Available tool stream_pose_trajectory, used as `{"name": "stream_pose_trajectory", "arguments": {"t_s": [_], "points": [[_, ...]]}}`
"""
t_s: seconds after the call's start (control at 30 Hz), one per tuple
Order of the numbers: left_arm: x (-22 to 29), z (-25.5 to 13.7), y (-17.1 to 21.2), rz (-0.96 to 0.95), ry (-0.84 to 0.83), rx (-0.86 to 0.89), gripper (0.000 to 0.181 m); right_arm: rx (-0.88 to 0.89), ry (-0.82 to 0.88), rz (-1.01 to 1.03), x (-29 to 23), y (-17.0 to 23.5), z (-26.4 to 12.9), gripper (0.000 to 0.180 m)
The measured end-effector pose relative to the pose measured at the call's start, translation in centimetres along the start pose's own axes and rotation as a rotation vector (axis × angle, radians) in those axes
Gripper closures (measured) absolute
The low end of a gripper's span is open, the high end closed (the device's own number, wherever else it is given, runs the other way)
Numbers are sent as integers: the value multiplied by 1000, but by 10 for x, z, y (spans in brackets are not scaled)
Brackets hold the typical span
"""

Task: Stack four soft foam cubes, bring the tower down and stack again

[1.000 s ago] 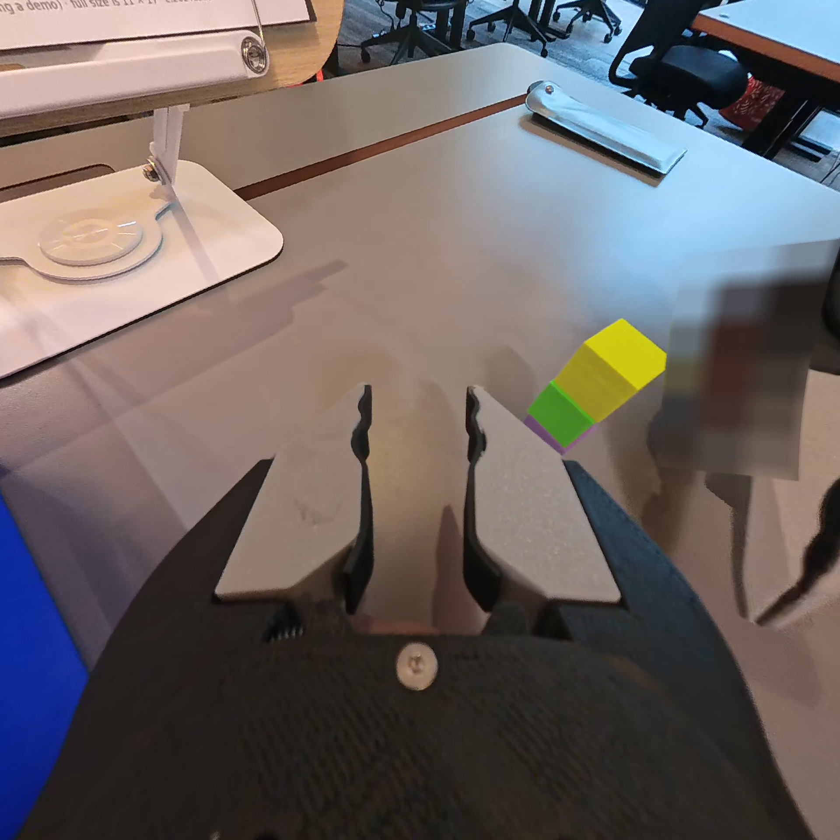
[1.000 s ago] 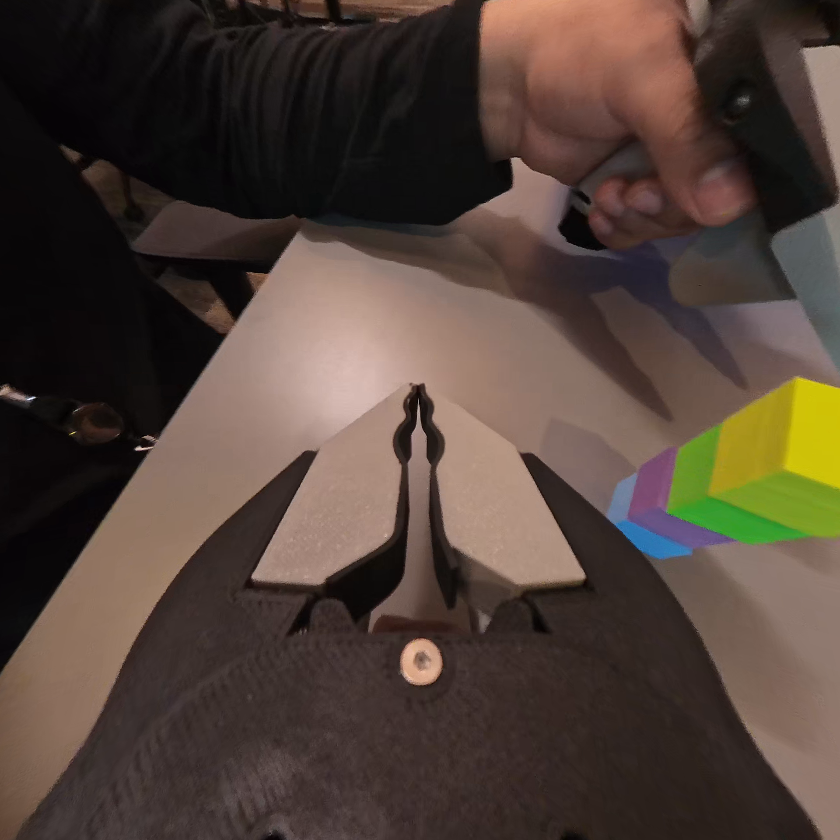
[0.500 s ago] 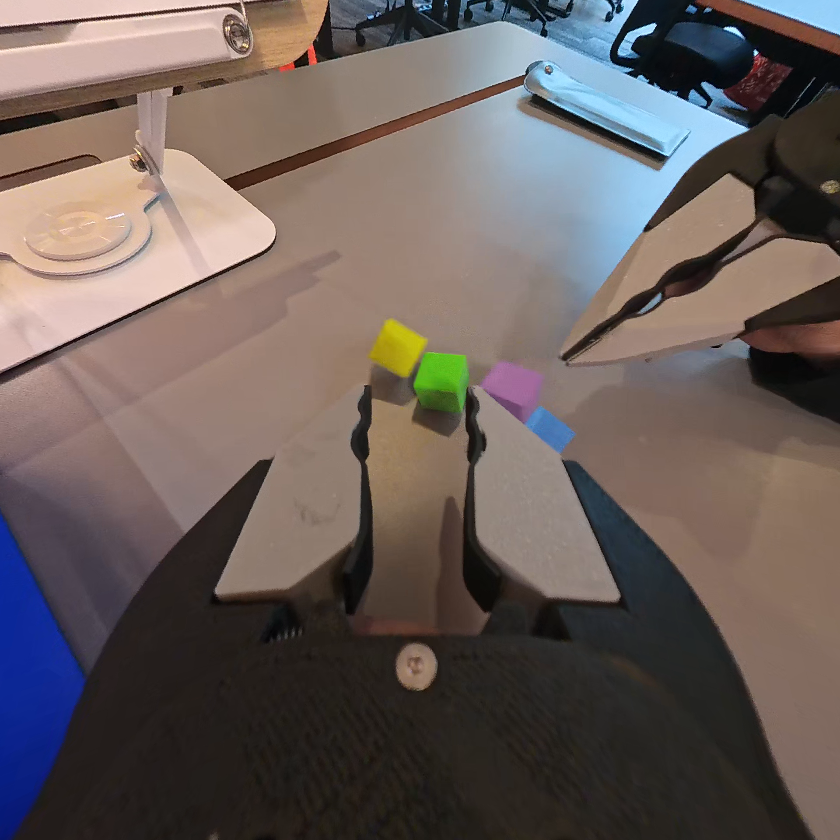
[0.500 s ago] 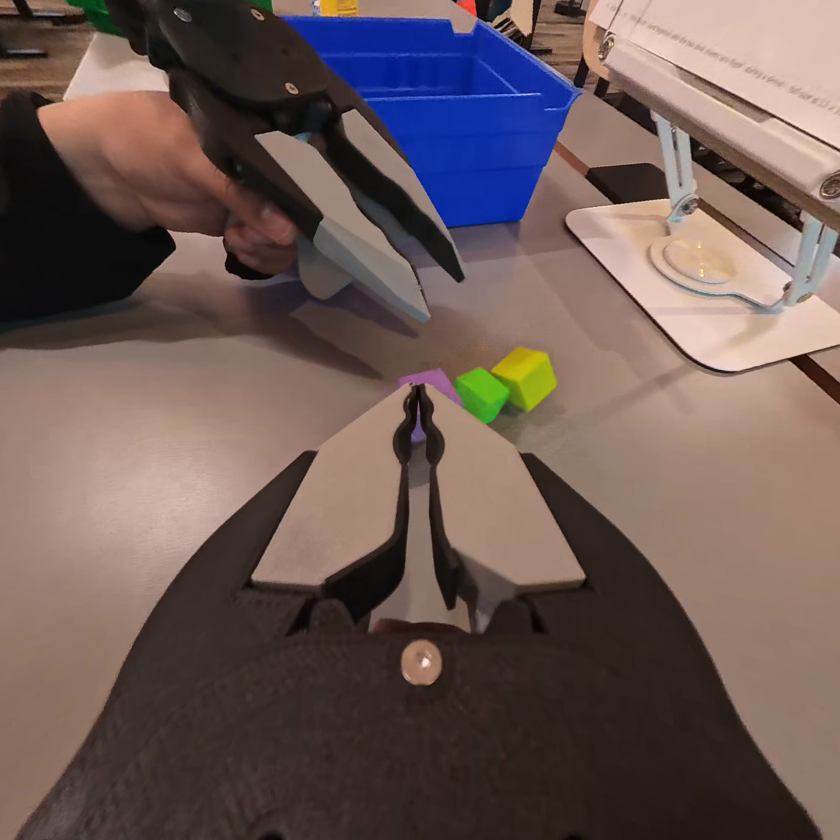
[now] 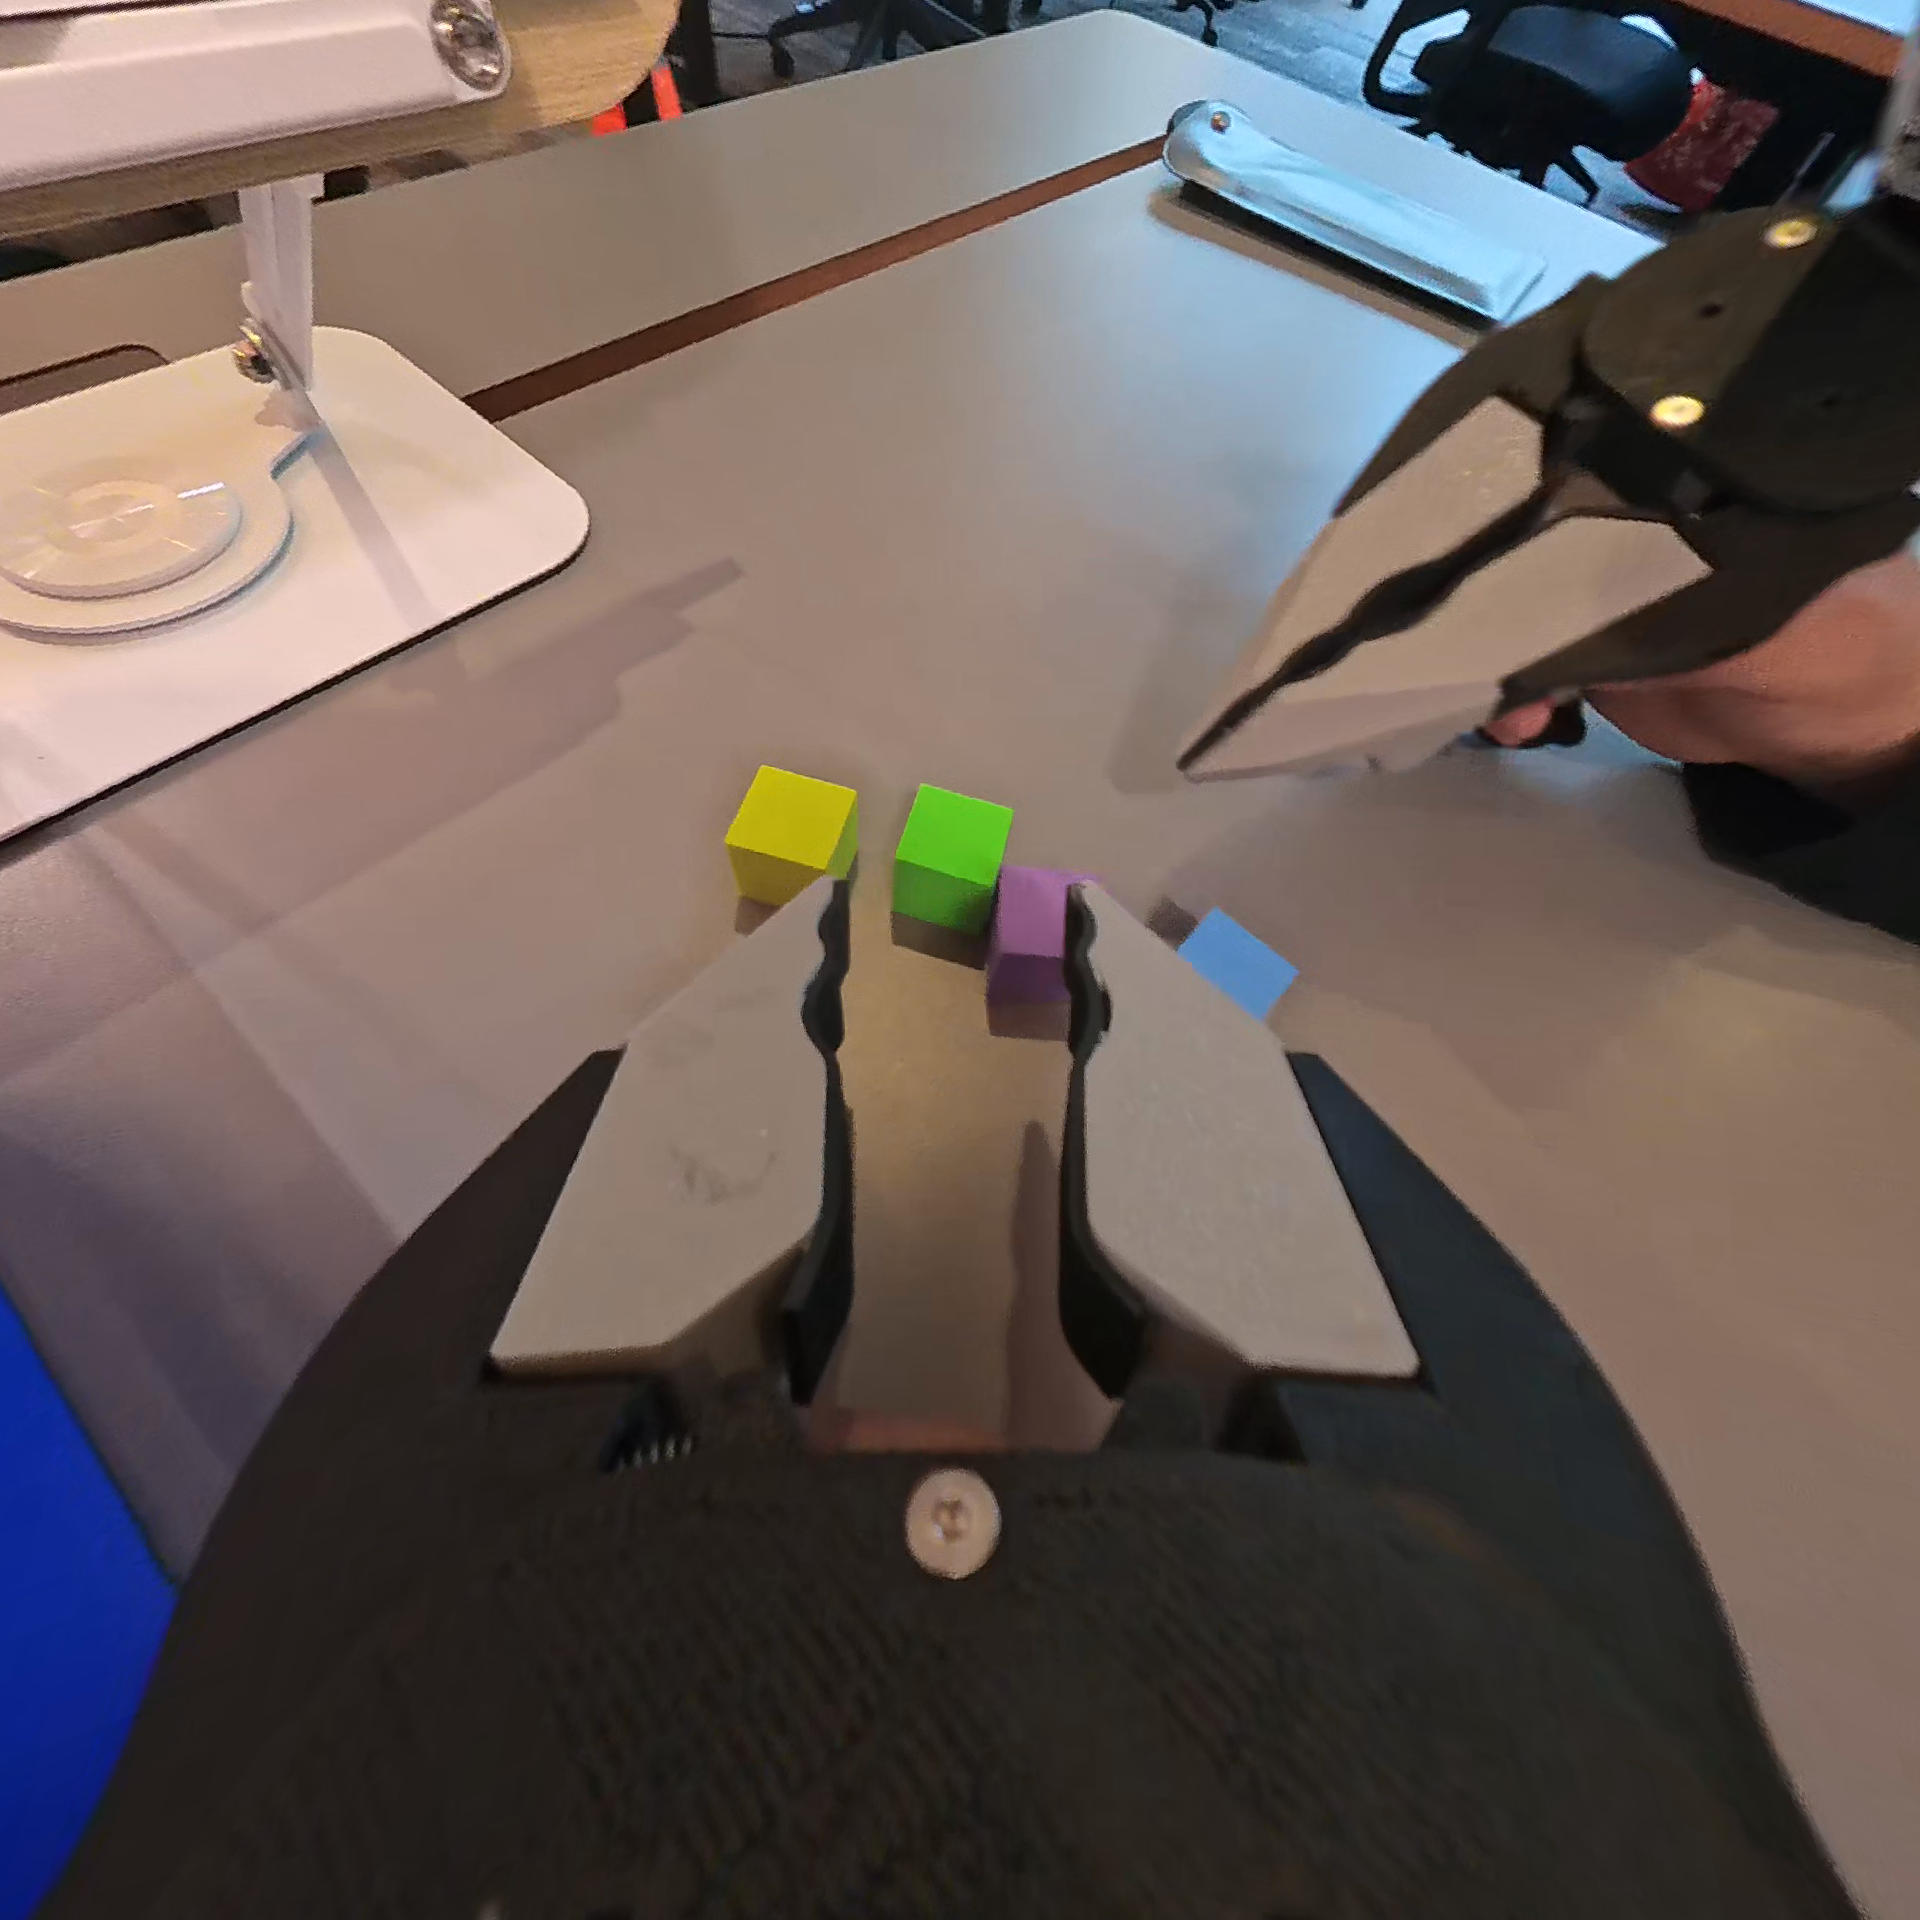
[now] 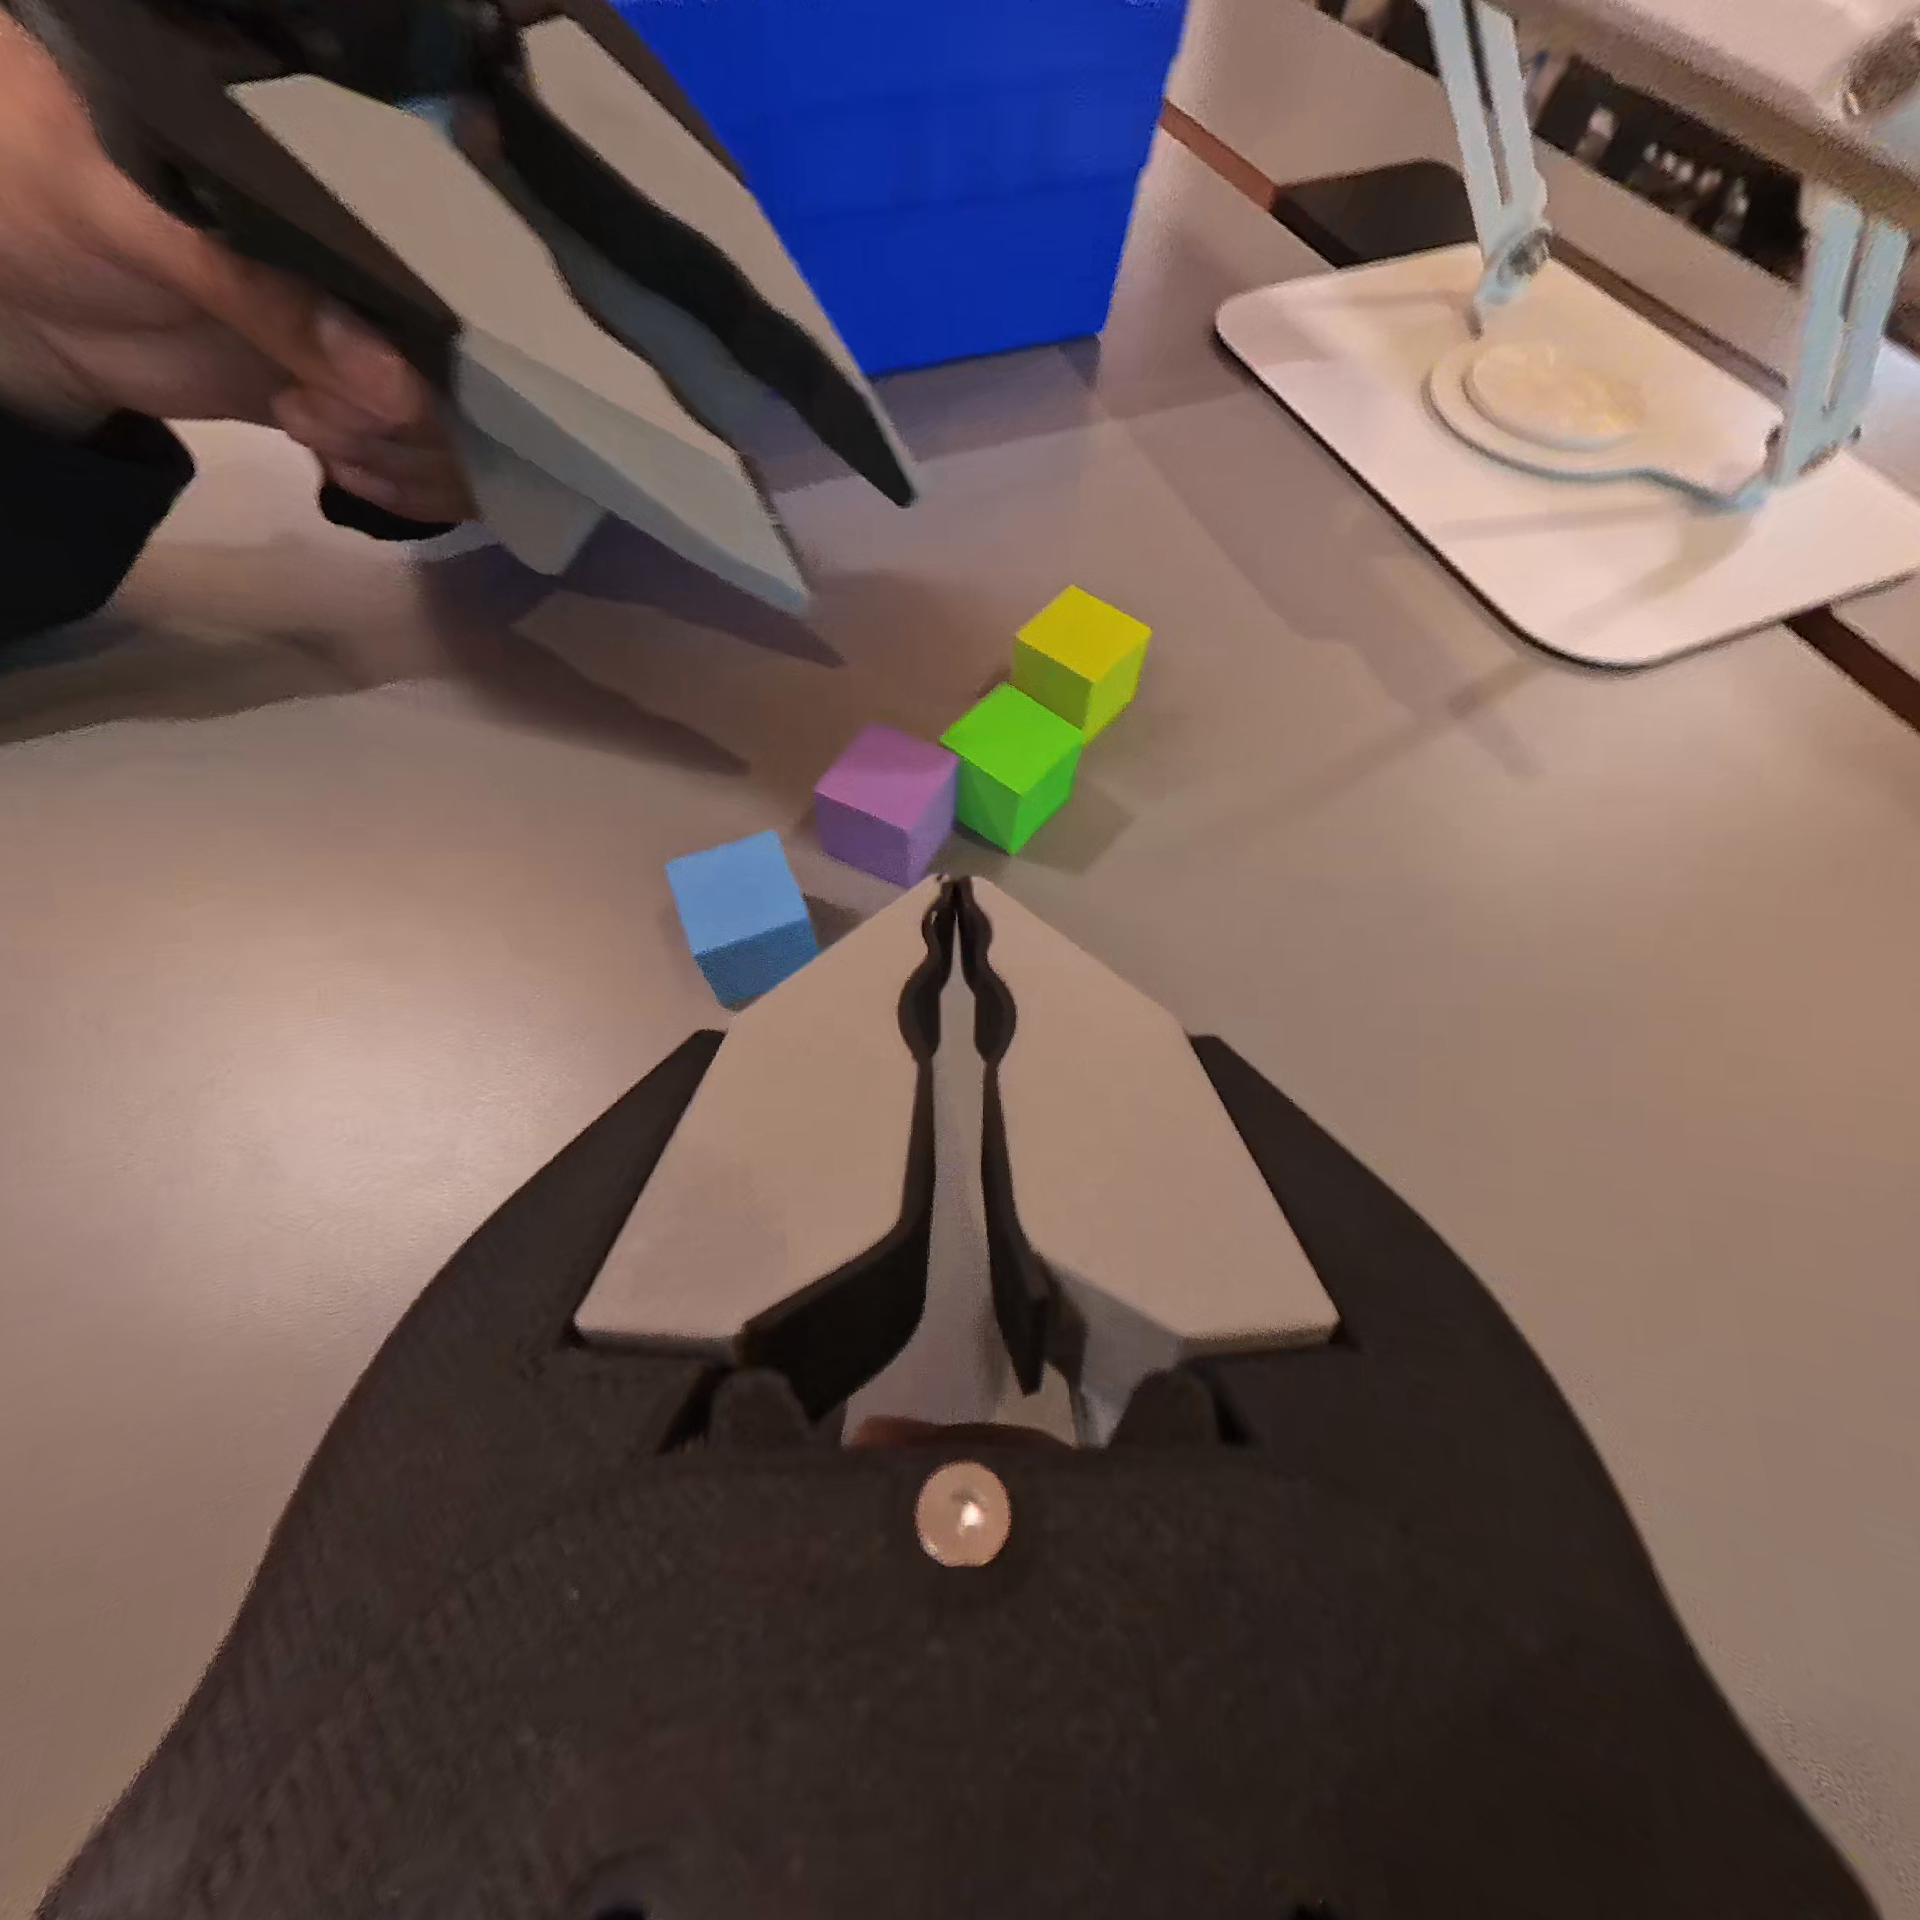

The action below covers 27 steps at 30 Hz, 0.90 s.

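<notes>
Foam cubes lie single on the surface (image 6: 1351, 1039): yellow cube (image 6: 1081, 657), green cube (image 6: 1013, 767), purple cube (image 6: 885, 802), blue cube (image 6: 740, 914). Your left gripper (image 5: 951, 940) is spread, empty, likely for a pick; your right gripper (image 6: 951, 894) is pinched closed, empty.

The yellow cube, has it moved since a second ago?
Yes. The yellow cube was at the top of a toppling tower; now it lies on the table, at the row's end nearest the white stand base.
</notes>
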<state>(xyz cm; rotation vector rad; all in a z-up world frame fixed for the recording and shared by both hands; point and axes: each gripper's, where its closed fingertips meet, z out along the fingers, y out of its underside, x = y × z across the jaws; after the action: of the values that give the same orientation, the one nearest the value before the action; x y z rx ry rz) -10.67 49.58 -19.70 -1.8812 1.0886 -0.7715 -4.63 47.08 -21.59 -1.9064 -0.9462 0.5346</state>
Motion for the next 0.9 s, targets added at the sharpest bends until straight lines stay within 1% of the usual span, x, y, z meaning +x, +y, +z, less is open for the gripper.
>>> {"name": "stream_pose_trajectory", "arguments": {"t_s": [0.13, 0.17, 0.2, 0.37, 0.53, 0.63, 0.7, 0.9], "points": [[12, 4, 6, 45, 40, -37, 141, -66, 9, 102, 18, 18, 0, 180], [13, 5, 9, 60, 40, -52, 141, -72, -2, 119, 20, 20, -1, 175], [15, 6, 11, 74, 41, -65, 141, -73, 4, 131, 23, 21, -2, 175], [26, 13, 29, 162, 74, -152, 141, -186, 68, 123, 36, 42, -3, 171], [38, 21, 56, 287, 107, -275, 138, -212, 50, 124, 34, 46, -1, 163], [52, 28, 56, 355, 129, -245, 148, -208, 38, 145, 35, 45, -1, 164], [61, 34, 54, 359, 132, -227, 155, -205, 26, 164, 35, 45, -1, 164], [64, 42, 49, 366, 100, -216, 155, -197, -2, 206, 35, 45, -2, 163]]}}
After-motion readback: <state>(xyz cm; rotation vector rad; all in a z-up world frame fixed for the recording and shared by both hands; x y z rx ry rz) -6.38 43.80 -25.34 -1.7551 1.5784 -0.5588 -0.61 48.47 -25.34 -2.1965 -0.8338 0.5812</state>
